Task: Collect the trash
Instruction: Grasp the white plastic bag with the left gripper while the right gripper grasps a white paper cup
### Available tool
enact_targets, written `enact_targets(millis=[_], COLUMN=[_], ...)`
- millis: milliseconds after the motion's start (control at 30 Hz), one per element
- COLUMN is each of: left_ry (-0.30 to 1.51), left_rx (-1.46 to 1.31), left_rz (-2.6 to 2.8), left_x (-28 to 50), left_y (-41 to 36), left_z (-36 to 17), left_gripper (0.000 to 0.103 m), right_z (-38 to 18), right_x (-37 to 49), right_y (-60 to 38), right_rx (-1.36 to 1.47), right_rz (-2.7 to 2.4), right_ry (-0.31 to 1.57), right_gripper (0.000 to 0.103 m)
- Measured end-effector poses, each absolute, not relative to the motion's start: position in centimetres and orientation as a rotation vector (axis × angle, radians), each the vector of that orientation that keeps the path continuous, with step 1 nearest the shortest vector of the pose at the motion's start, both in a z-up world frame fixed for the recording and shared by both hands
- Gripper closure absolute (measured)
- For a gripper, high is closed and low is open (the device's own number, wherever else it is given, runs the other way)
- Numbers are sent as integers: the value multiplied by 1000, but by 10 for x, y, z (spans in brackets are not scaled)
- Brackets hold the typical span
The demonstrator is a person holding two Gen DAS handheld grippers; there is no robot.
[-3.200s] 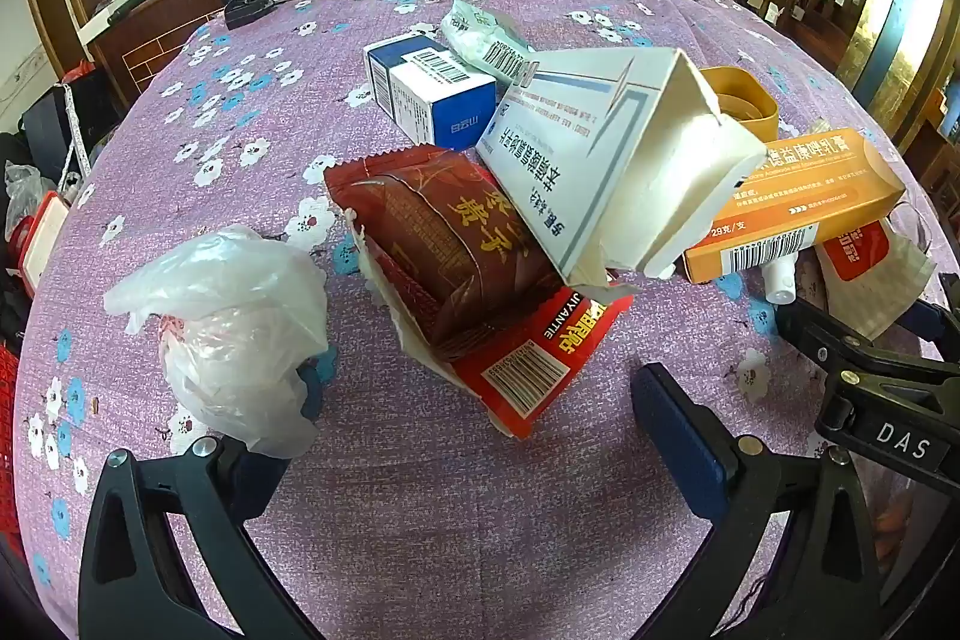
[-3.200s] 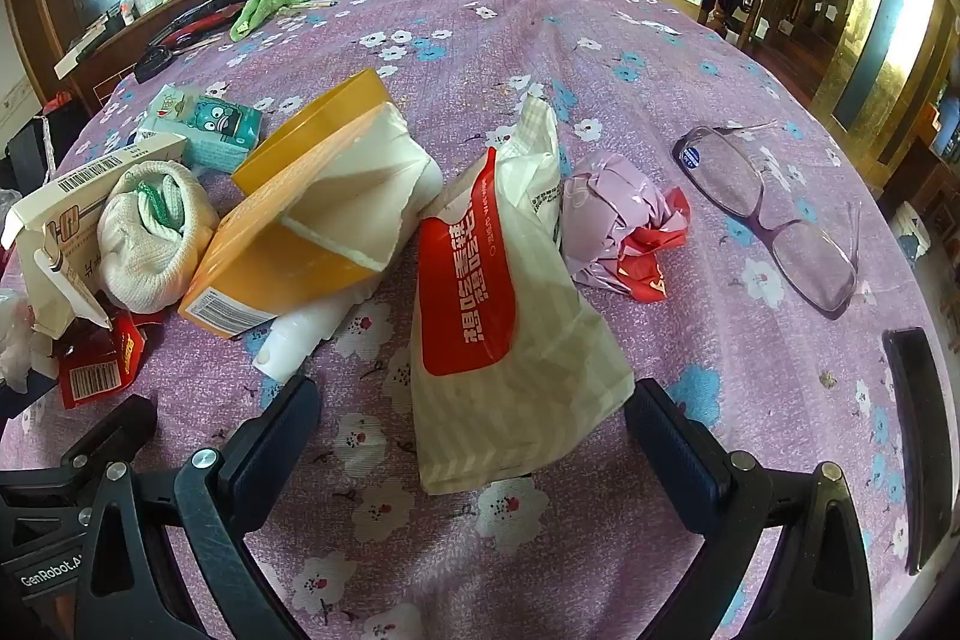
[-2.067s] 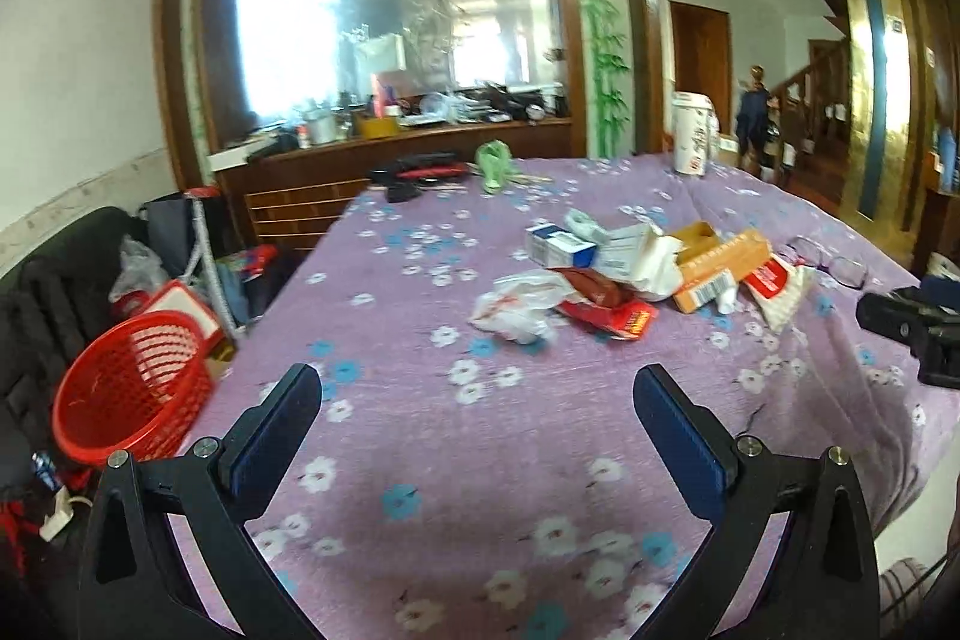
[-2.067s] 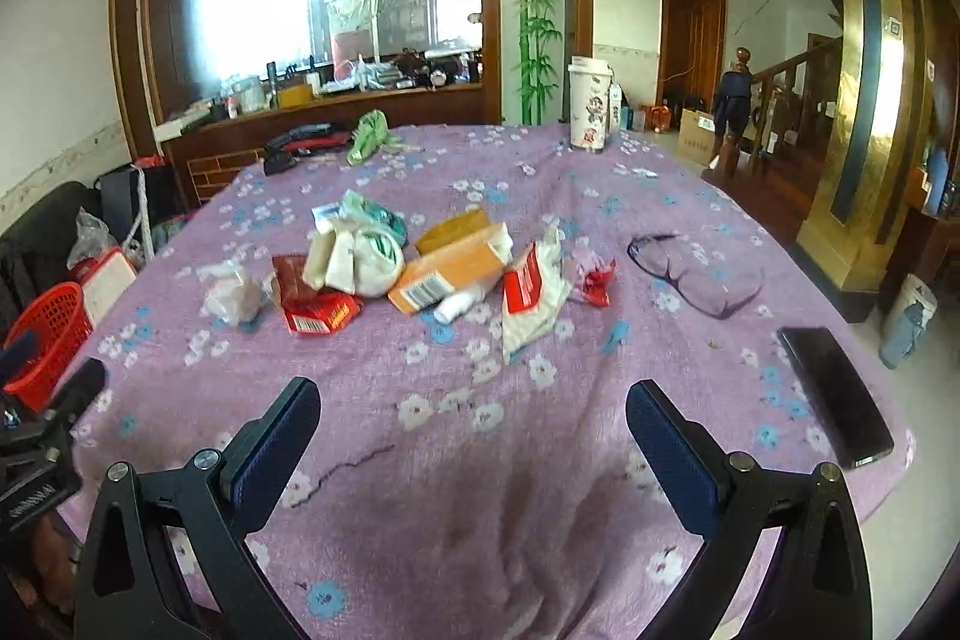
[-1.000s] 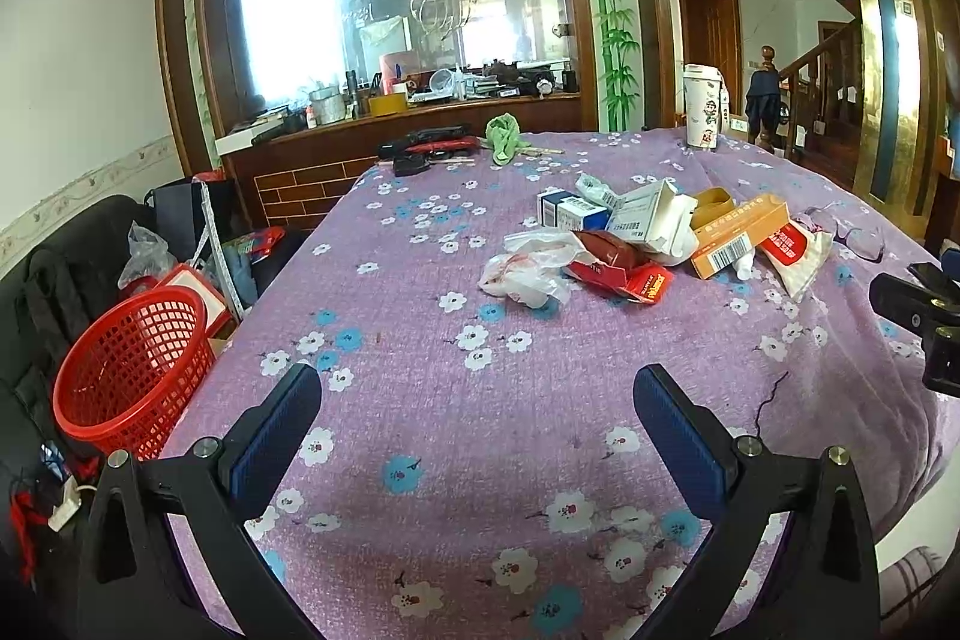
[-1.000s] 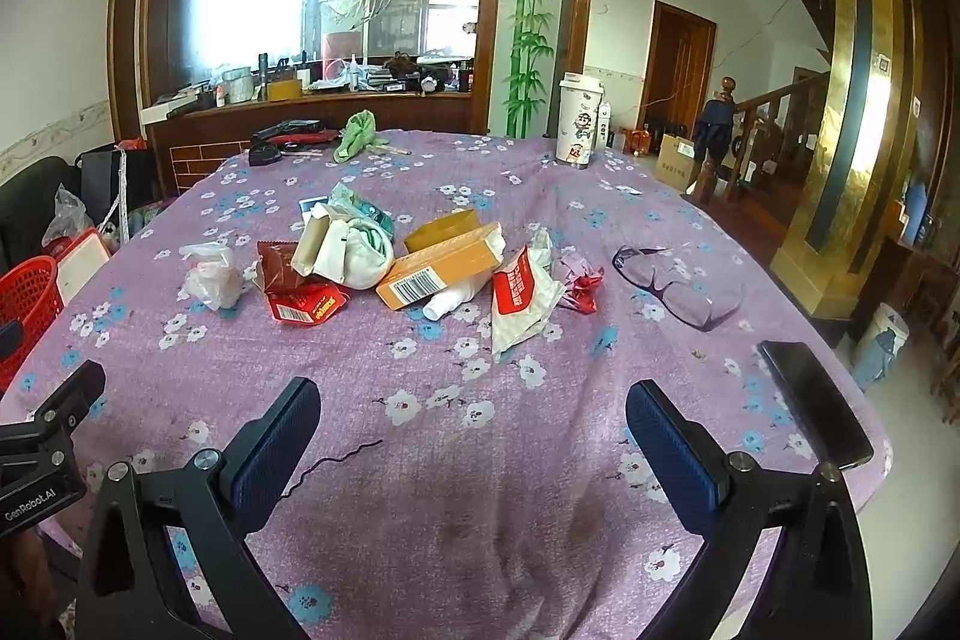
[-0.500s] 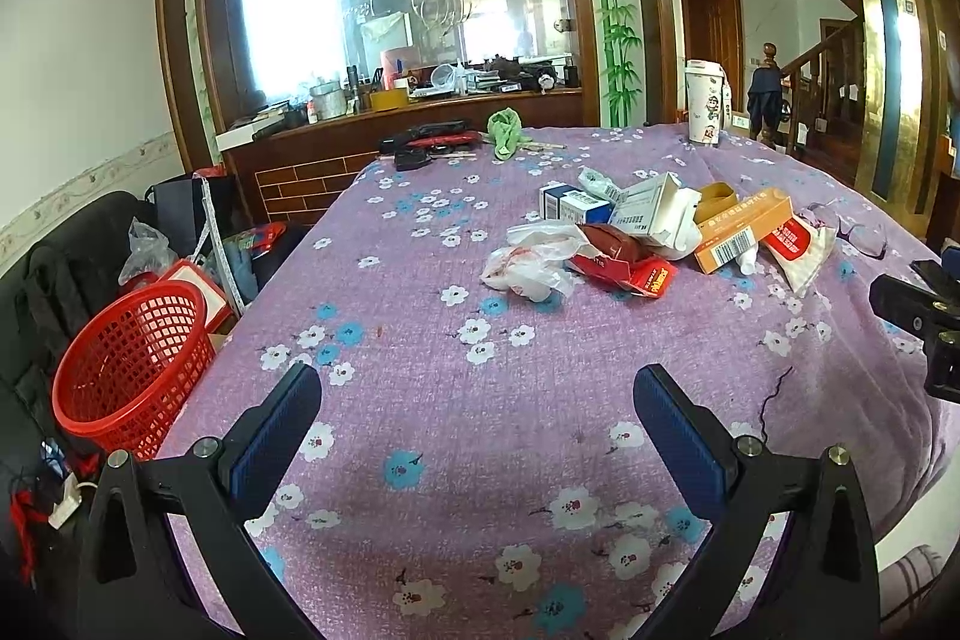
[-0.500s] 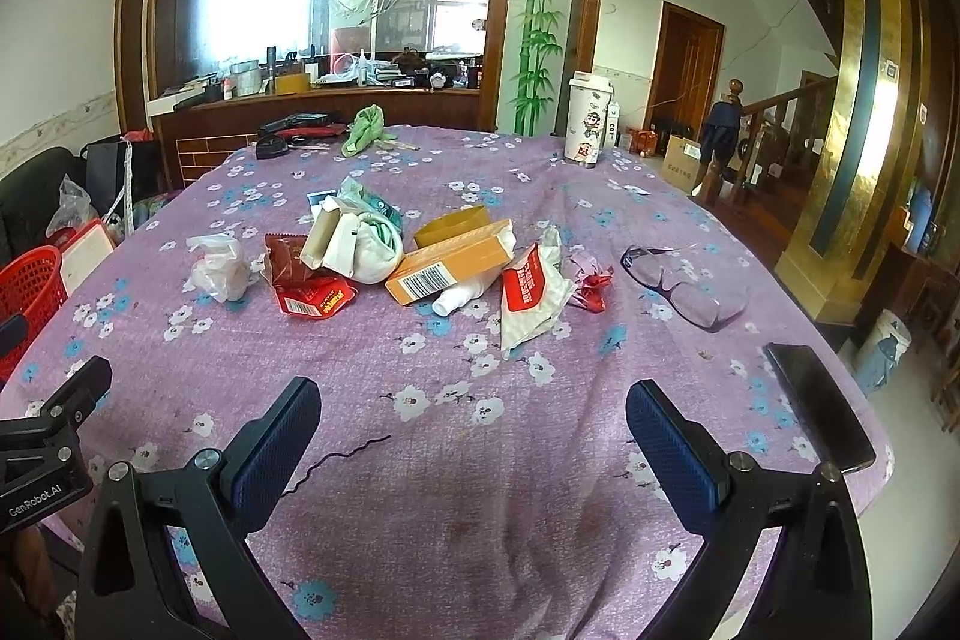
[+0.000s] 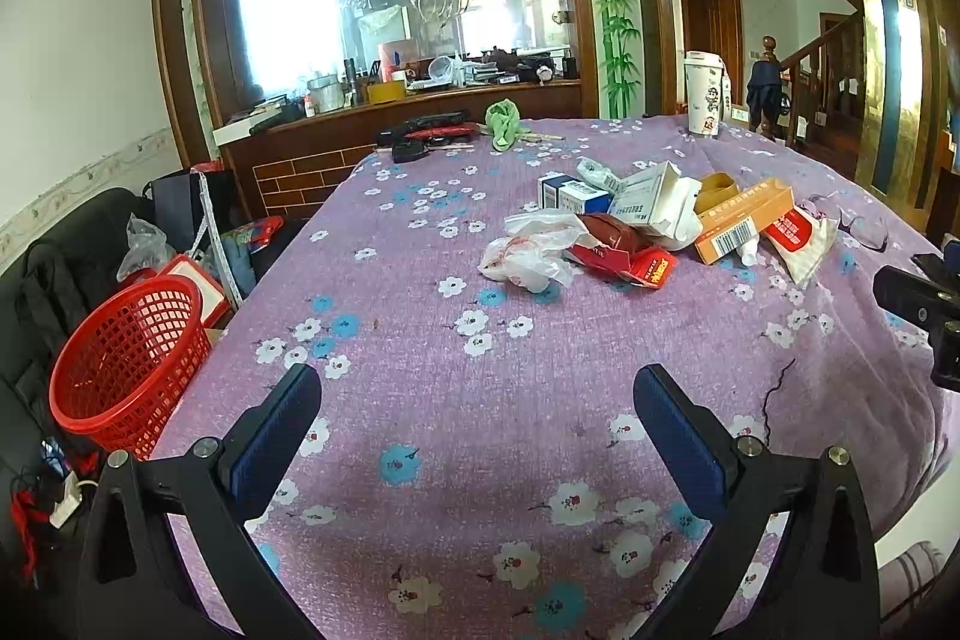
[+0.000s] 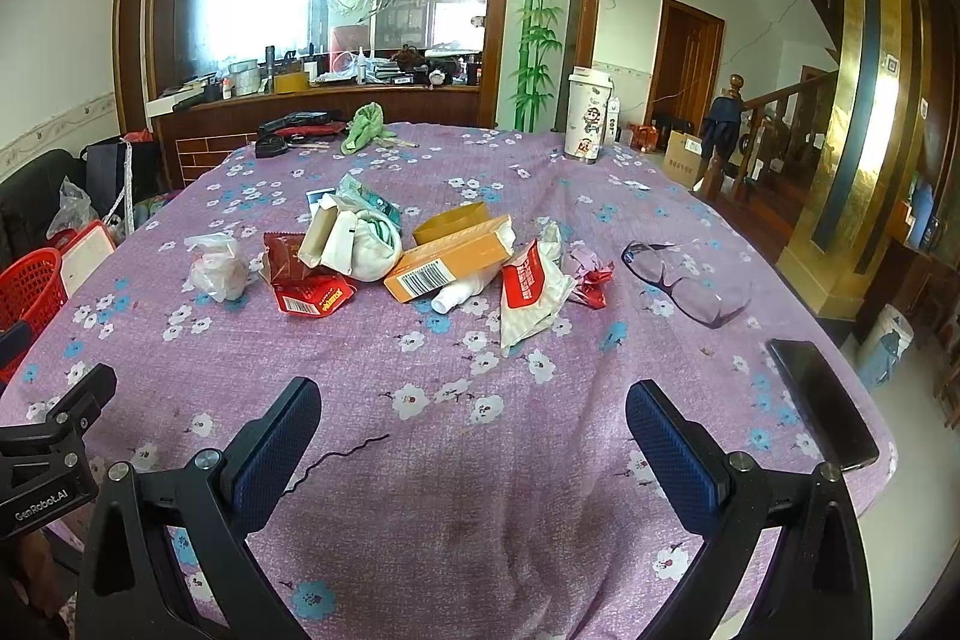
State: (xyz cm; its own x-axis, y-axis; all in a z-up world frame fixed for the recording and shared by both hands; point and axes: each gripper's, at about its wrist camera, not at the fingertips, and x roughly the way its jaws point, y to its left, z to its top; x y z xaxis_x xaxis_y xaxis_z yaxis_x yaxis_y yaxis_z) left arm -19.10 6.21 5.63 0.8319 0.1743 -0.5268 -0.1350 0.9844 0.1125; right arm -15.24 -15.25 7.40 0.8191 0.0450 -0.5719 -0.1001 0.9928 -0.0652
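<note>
- Round bench [image 9: 420,370] under purple floral cloth; red basket [image 9: 126,358] beside.
- Pulled back from trash pile [image 9: 648,232], now well apart.
- Left tongs [image 9: 480,436], right tongs [image 10: 474,436] agape, empty; collecting not begun.

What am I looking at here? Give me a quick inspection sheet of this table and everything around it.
Surface: table under a purple flowered cloth.
Job's things: trash pile mid-table: plastic bag, red wrapper, orange box, white pouch; red basket on the floor at the left.
Clutter: glasses, phone, cup, green cloth.
Grippers: left gripper and right gripper both open, empty, short of the pile.
Cables: a thin dark thread on the cloth.
Surroundings: mirror, wooden counter, staircase.
</note>
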Motion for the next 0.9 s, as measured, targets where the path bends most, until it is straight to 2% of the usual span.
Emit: enact_targets(millis=[133,200,267,433,500,567,667,767,867,900], left_ry=[623,647,667,741,768,780,813,827,855,872], left_rx=[34,-10,-33,-99,-119,-117,-103,-71,-64,-78], left_rz=[115,93,83,14,9,6,-4,9,5,-3], left_x=[-174,-164,-151,-110,-91,-77,-53,-35,-20,-14], left_y=[73,83,90,96,94,90,82,74,72,73], left_z=[62,66,68,71,71,70,63,55,46,42], left_gripper=[0,0,0,0,5,12,14,15,40,52], right_z=[75,74,72,70,73,76,77,76,74,73], right_x=[-148,-144,-137,-124,-121,-116,-108,-97,-86,-82], right_y=[-161,-167,-173,-191,-198,-208,-217,-221,-223,-224], right_rx=[-49,-11,20,116,124,146,171,219,260,279], right_rz=[128,157,175,231,220,218,211,250,283,296], right_ry=[624,645,671,717,708,707,715,741,759,767], right_gripper=[7,20,29,38,46,46,47,52,55,55])
